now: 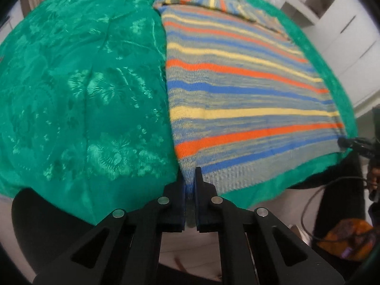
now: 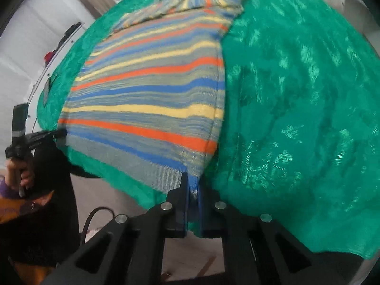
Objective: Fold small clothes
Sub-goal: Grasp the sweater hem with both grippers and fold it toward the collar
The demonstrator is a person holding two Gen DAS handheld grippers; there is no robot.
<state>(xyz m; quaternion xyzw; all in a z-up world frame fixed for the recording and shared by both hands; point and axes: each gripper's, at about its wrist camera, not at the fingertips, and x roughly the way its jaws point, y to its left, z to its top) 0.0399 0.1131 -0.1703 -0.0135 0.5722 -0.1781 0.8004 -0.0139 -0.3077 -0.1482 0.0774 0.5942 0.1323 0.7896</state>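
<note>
Both tongs clamped on the striped knit garment's near hem: left tongs (image 1: 190, 178) pinch the near-left corner, right tongs (image 2: 192, 184) pinch the near-right corner, jaws nearly closed with fabric between. Striped knit garment (image 1: 237, 90) lies flat on the green patterned cover (image 1: 83, 83), long axis running from the near edge away to the far edge; stripes run crosswise. Far end has a part folded over on top. Hem sits just inside the cover's near edge. Person's hand (image 2: 17, 173) grips the left handle.
</note>
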